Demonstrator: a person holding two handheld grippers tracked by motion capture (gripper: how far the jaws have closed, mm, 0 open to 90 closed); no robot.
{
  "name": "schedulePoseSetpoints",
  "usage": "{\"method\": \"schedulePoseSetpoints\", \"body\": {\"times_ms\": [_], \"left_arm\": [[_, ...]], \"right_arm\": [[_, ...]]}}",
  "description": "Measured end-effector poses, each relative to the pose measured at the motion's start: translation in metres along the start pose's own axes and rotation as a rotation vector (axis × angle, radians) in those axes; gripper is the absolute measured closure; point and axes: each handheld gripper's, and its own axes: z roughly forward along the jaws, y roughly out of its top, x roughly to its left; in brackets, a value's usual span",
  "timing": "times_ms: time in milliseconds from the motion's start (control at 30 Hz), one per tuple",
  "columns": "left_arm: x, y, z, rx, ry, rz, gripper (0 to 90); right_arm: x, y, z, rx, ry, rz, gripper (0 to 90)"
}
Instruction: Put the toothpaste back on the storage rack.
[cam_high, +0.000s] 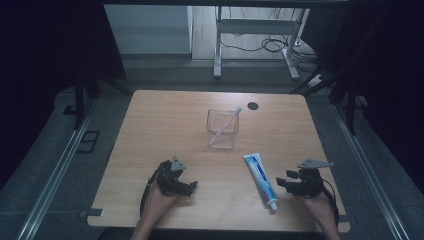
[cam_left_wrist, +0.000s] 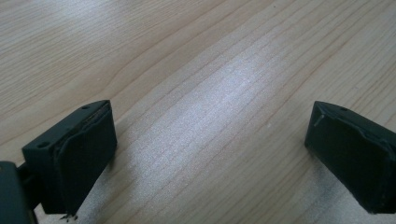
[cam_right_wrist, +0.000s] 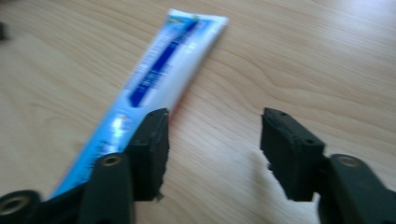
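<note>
While a toothbrush (cam_high: 229, 121) already leans in the clear cup (cam_high: 221, 129), the toothpaste tube (cam_high: 261, 179) is left flat on the table (cam_high: 165, 125), just beside the half-open, empty right gripper (cam_high: 281, 183); nothing is held by the wide-open left gripper (cam_high: 192, 186).

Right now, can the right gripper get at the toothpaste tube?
Probably yes. The right gripper sits just beside the toothpaste tube, jaws apart with nothing between them, and only bare table lies between the two. It needs a small sideways shift to straddle the tube.
</note>
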Motion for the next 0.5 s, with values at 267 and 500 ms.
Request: {"method": "schedulePoseSetpoints", "body": {"times_ms": [267,500], "left_arm": [[0.000,0.000,0.000,-0.001,0.000,0.000,2.3],[0.000,0.000,0.000,-0.001,0.000,-0.001,2.3]], "right_arm": [[0.019,0.009,-0.002,0.012,0.068,-0.069,65.1],[0.040,0.018,0.003,0.039,0.121,-0.160,70.0]]}}
